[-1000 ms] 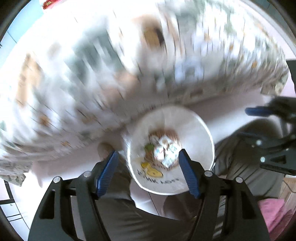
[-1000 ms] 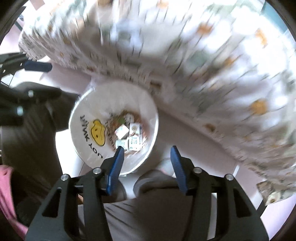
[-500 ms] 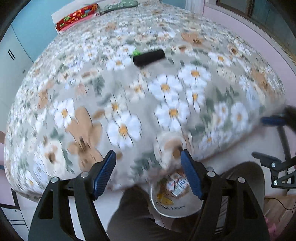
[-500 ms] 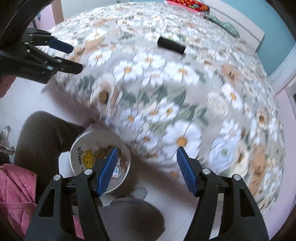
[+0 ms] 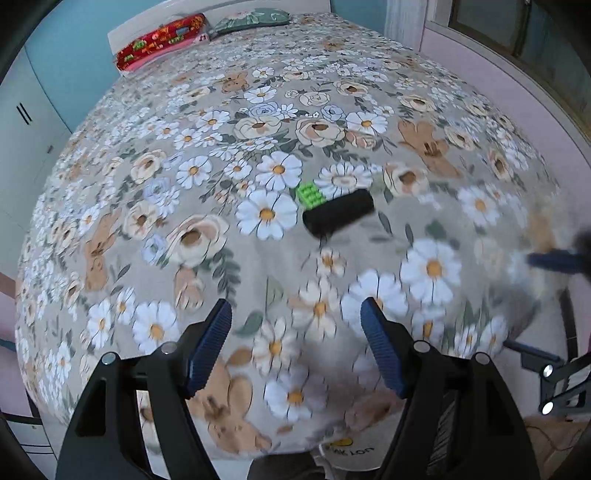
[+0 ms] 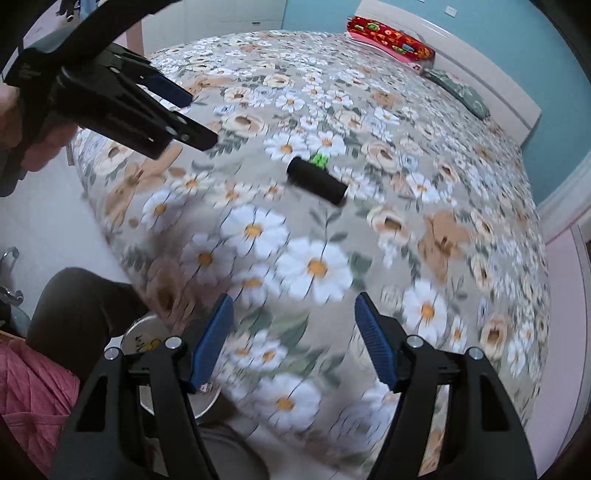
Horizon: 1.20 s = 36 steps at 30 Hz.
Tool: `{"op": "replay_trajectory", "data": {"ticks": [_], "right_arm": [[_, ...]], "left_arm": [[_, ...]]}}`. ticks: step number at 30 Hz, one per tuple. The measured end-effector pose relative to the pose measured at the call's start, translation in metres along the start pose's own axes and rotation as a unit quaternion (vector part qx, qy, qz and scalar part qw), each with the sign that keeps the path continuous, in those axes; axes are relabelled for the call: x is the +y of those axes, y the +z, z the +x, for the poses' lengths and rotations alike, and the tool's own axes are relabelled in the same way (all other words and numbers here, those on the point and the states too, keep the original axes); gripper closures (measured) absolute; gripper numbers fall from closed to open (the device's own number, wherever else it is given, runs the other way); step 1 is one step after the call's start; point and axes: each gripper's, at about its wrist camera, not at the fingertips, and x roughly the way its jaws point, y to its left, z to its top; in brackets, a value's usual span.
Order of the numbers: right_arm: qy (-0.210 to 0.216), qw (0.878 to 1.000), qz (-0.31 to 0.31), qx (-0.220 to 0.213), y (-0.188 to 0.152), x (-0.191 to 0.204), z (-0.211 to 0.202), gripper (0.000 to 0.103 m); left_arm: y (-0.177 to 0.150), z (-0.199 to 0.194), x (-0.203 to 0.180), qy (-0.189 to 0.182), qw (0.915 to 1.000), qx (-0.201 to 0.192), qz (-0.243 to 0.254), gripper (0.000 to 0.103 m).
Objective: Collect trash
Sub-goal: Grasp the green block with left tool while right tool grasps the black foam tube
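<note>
A black cylinder [image 5: 339, 212] lies on the flowered bedspread [image 5: 258, 147], with a small green block [image 5: 311, 193] touching its far side. Both show in the right wrist view too: the cylinder [image 6: 317, 180] and the green block [image 6: 320, 159]. My left gripper [image 5: 295, 339] is open and empty, above the bed's near edge, well short of the cylinder. My right gripper [image 6: 293, 332] is open and empty, also short of it. The white trash bin [image 5: 347, 452] with a yellow smiley sits on the floor below the bed edge; it also shows in the right wrist view [image 6: 146, 334].
A red patterned pillow [image 5: 159, 38] and a green pillow [image 5: 251, 18] lie at the headboard. The left gripper's body [image 6: 110, 103] hangs over the bed at upper left in the right wrist view. The person's legs [image 6: 74, 306] and a pink cloth [image 6: 33, 384] are by the bin.
Both grippers have lifted from over the trash bin up to the bed. The bin has dropped to the bottom edge of both views, and the cylinder and green block have come closer.
</note>
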Motion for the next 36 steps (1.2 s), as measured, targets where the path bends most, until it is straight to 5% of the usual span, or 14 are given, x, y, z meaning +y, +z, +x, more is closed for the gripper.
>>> {"op": "replay_trajectory", "data": {"ticks": [14, 25, 29, 36], "right_arm": [[0.063, 0.996, -0.062, -0.018, 0.077, -0.046, 0.089, 0.035], [0.12, 0.989, -0.082, -0.014, 0.094, -0.063, 0.157, 0.035], [0.139, 0.987, -0.083, -0.013, 0.098, -0.068, 0.172, 0.035], [0.162, 0.983, -0.087, -0.009, 0.102, -0.065, 0.189, 0.035]], "left_arm": [[0.095, 0.099, 0.018, -0.02, 0.9947, 0.063, -0.078, 0.029], [0.119, 0.168, 0.021, -0.023, 0.9861, 0.112, -0.121, 0.03], [0.121, 0.183, 0.017, -0.02, 0.9844, 0.126, -0.121, 0.043], [0.123, 0.195, 0.011, -0.016, 0.9834, 0.131, -0.125, 0.051]]}}
